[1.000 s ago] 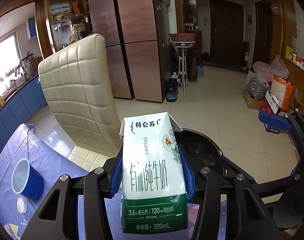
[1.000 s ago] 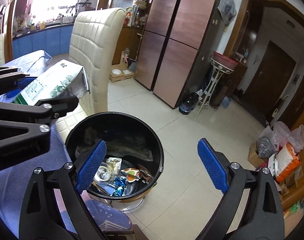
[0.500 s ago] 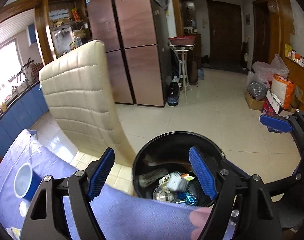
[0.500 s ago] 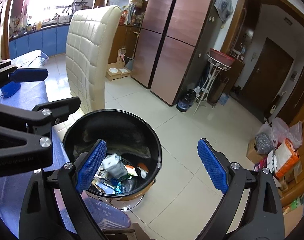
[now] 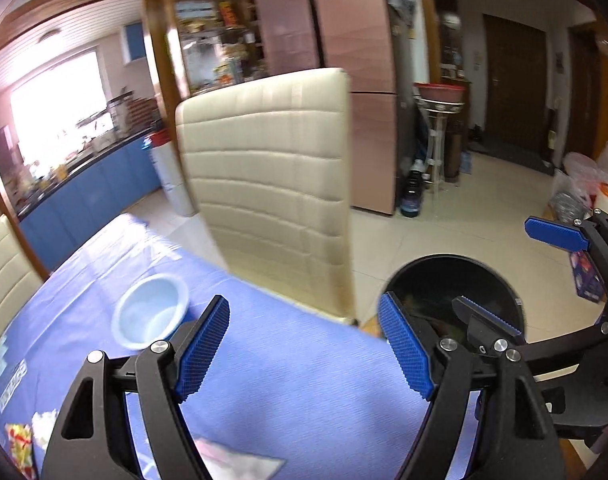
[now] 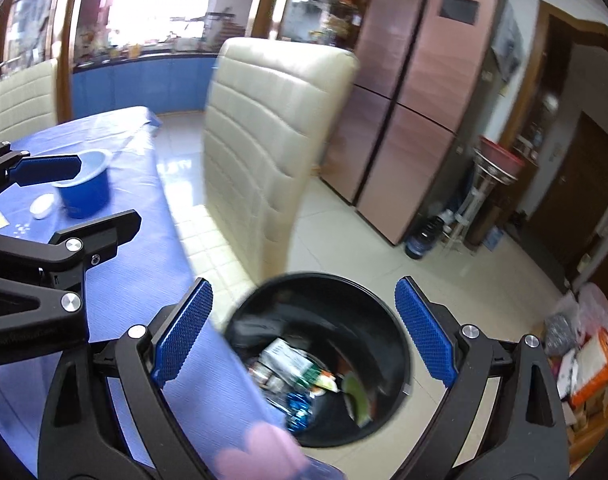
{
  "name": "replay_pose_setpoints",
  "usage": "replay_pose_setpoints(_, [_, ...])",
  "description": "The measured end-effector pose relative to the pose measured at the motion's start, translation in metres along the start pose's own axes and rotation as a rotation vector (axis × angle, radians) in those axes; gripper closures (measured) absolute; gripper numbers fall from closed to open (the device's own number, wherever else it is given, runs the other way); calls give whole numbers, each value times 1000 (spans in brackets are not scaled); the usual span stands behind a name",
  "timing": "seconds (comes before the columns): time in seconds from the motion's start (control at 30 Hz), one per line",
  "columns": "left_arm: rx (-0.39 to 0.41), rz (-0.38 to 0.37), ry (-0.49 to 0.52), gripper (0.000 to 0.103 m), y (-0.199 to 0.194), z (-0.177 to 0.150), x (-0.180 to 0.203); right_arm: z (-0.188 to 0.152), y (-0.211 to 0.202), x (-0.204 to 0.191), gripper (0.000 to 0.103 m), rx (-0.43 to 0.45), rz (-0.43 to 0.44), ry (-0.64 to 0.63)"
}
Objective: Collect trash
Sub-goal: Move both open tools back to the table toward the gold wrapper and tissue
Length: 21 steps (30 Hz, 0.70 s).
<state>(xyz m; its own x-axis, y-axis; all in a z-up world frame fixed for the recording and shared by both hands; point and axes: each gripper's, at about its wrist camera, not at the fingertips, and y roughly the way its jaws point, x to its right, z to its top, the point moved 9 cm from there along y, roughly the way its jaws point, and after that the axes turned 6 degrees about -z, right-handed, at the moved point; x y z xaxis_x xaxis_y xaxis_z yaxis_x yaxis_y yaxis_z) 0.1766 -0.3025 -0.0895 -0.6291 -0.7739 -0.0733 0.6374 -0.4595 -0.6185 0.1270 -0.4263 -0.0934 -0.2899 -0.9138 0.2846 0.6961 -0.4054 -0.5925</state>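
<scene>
1. Far left, left wrist view: small scraps of trash (image 5: 22, 438), a colourful wrapper & white bits, lie on the blue-clothed surface (image 5: 288, 364) near its edge.
2. Blue cup (image 5: 150, 310) w/ white inside stands on the surface just beyond the left gripper's left pad; not touching it. In right wrist view a small white lid (image 6: 42, 205) lies just beside the cup.
3. Left gripper (image 5: 304, 344): jaws wide apart, nothing btwn them, only blue cloth below. Log-wise they've just been opening; the last half of that stretch is steady.
4. Cream padded chair (image 5: 272, 184) stands upright behind the surface, btwn it & the copper fridge (image 5: 356, 80).
5. Black round bin (image 6: 324, 360) sits on the tiled floor just beside the surface edge, right of the left gripper. Inside: milk carton (image 6: 286, 358) lying on its side on top of mixed trash, w/ a blue foil piece & a green scrap near it.
6. Right gripper (image 6: 304, 332): jaws wide, empty, poised above the bin's mouth; left pad over the cloth edge, right pad over the bin rim. Frames blurred.
7. Far right: bags & boxes (image 6: 588, 356) piled on the floor, well apart from the bin.
</scene>
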Motion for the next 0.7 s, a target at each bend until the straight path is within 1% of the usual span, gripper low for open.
replay_pose_setpoints(0.4, [-14, 170, -136, 28, -36, -32, -98, 37, -11, -101, 12, 61, 162, -136])
replay_pose_setpoints(0.5, [-22, 227, -177, 28, -50, -44, -125, 44, -15, -127, 12, 74, 207, -173])
replay_pose_setpoints(0.57, [-28, 265, -204, 28, -60, -53, -143, 48, -19, -145, 15, 81, 235, -195])
replay_pose_setpoints(0.7, [-38, 347, -256, 28, -84, -71, -179, 55, -32, -187, 15, 101, 313, -239])
